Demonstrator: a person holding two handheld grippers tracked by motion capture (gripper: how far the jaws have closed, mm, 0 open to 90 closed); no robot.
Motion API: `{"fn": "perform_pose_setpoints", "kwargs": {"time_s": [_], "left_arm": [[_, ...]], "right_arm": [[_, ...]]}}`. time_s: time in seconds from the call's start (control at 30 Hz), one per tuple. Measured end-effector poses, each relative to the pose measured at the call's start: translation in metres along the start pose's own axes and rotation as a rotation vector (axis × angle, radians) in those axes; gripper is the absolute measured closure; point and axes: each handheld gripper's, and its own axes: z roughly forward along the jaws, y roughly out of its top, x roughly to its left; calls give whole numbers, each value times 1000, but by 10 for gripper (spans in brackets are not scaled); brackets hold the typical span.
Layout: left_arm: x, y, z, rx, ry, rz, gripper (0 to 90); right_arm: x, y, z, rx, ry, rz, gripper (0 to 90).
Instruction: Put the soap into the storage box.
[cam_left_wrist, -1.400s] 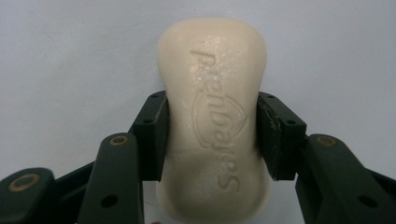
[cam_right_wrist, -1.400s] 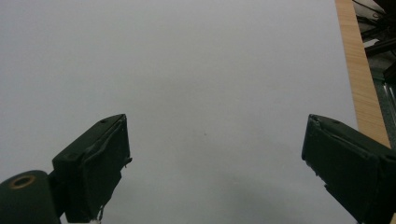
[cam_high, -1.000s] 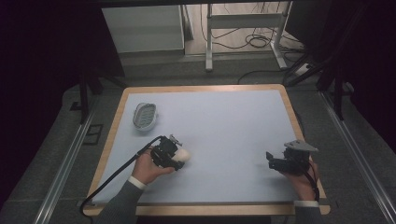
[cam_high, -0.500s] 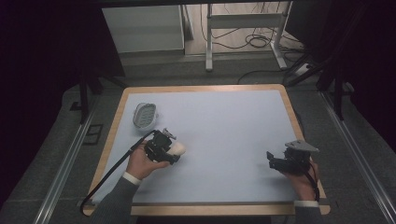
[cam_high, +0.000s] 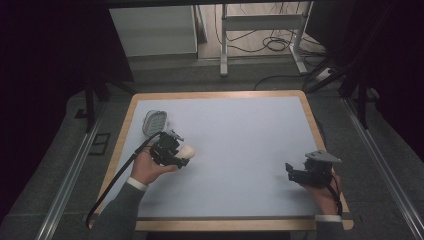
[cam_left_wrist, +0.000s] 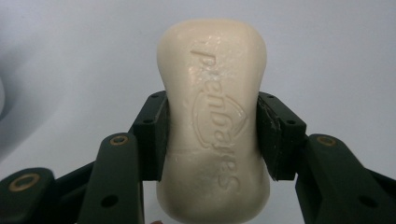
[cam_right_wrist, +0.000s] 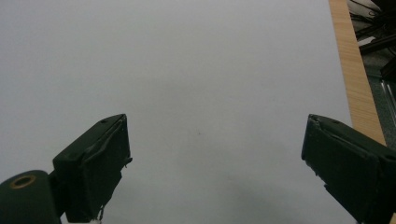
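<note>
Left gripper clamped on soap bar – long axis straight ahead, dish just beyond; right gripper open, idle.

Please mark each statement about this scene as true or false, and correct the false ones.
1. The left gripper holds a bar of soap. True.
2. The right gripper holds a sponge. False: its jaws stand wide open with nothing between them.
3. A grey soap dish lies on the table near its far left corner. True.
4. The soap already rests in the dish. False: it is in the left gripper, apart from the dish.
5. The soap is dark blue. False: it is cream-coloured, with raised lettering.
</note>
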Motion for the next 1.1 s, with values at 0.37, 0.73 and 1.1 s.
{"fn": "perform_pose_setpoints", "kwargs": {"time_s": [0.37,0.73,1.1], "left_arm": [[9,1,-1,0,17,-10,495],[21,3,-6,-12,16,-34,495],[31,7,-10,-13,31,-41,495]], "right_arm": [[-2,0,0,1,-5,1,78],[-1,-1,1,9,-6,-2,78],[-2,-2,1,15,-6,-4,78]]}}
